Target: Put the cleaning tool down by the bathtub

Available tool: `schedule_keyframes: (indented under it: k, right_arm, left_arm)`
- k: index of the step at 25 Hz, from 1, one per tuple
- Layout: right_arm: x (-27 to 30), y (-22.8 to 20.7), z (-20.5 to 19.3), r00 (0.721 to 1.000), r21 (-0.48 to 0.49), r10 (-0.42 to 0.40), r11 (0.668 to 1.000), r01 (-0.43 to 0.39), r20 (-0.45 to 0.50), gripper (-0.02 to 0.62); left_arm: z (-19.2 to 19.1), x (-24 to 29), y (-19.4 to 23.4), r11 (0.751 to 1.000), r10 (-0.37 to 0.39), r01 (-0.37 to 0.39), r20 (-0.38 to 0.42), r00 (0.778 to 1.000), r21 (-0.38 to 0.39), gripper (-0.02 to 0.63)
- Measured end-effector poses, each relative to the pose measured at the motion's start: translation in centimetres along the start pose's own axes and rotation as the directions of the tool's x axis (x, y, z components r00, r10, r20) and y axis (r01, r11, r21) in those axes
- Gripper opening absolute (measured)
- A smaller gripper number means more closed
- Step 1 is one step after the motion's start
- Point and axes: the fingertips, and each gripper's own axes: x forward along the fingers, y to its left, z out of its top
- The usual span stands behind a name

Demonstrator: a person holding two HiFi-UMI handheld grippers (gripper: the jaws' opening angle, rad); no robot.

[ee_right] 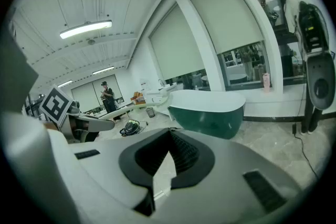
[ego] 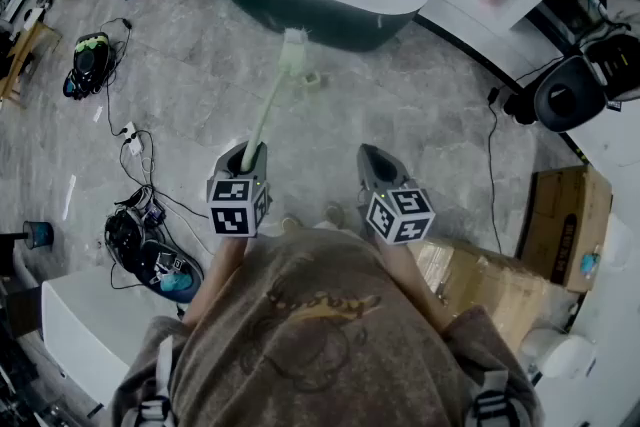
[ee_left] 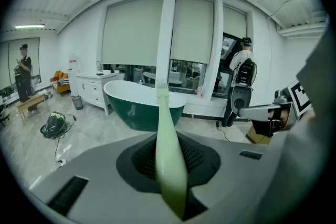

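Long pale-green plastic brush w/ white bristle head [ego: 271, 98] [ee_left: 165, 118] is in the left gripper [ego: 246, 155] [ee_left: 169, 138]. The jaws are clamped on the lower end of the handle, one black ribbed pad each side, and the butt end pokes back past them toward the camera. Handle runs straight out along the jaws, forward and slightly right. The bristle end is farthest from the gripper, up off the grey marble-look floor [ego: 190, 105].

In head view the brush head sits over bare floor just short of the near wall of the oval freestanding bathtub, dark green outside, white inside [ego: 322, 11] [ee_left: 137, 112] [ee_right: 211, 119]; not touching it. A small pale-green object on the floor [ego: 311, 79] lies just beside the brush head in that view, btwn gripper and tub. In left gripper view the bristles line up w/ the tub's white rim.

Right gripper [ego: 372, 157] [ee_right: 169, 135] is level w/ the left one, a bit apart. Its jaw tips meet, only floor shows thru the slim gap behind them, nothing gripped.

Brown cardboard box [ego: 566, 215] stands well off to the right, away from brush and tub.
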Motion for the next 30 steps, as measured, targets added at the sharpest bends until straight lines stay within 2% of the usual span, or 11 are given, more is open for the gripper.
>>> schedule_keyframes:
  k: [9, 22, 30]
  right_arm:
    - [0.6, 1.7, 1.7, 1.0, -0.06, -0.001, 0.998, 0.003, 0.028, -0.003]
    - [1.8, 2.4, 0.6, 0.995, 0.001, -0.022, 1.0, 0.022, 0.096, 0.0]
    - [6.3, 0.7, 2.1, 0.995, 0.01, -0.016, 1.0, 0.015, 0.1, 0.0]
  left_arm:
    - [1.9, 0.2, -0.8, 0.999, -0.047, 0.047, 0.046, 0.998, -0.008, 0.064]
    - [-0.4, 0.4, 2.7, 0.998, -0.063, 0.063, 0.033, 0.997, 0.016, 0.064]
    - [0.5, 3.9, 4.9, 0.999, -0.052, 0.051, 0.024, 0.998, 0.01, 0.064]
